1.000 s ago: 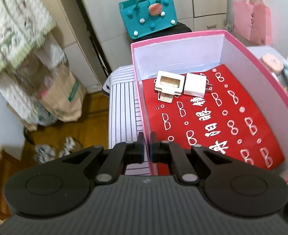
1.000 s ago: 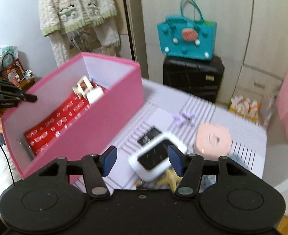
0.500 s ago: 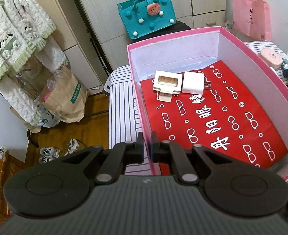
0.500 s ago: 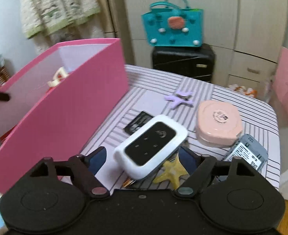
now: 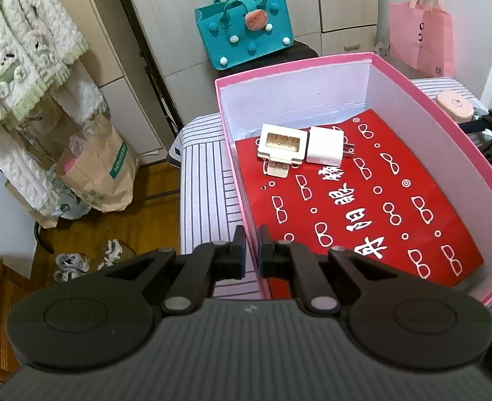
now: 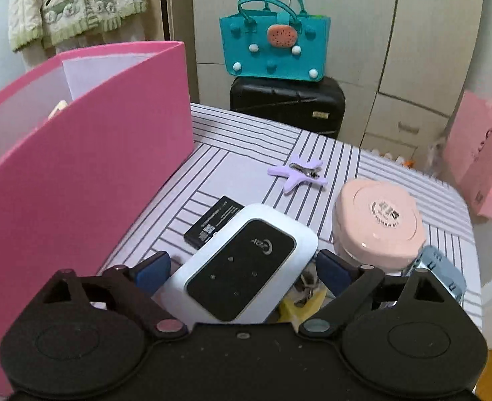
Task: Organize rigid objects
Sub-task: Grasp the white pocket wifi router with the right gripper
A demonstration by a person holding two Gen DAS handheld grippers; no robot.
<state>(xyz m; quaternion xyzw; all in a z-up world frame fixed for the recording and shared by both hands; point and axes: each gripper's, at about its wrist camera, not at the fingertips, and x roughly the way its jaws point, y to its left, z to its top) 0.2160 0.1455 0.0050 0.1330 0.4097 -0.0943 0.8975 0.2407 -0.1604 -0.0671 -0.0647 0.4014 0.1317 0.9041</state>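
Two jaws of the right gripper (image 6: 242,267) are opening around the white pocket router (image 6: 242,264) on the table (image 6: 246,160); stiff, smooth, probably light, best pinched across its long sides. Left gripper (image 5: 252,250) pinches the pink box (image 5: 242,173) wall.

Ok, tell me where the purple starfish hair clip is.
In the right wrist view the purple starfish hair clip lies on the striped table, beyond the black battery and the pink round case, right of the pink box.
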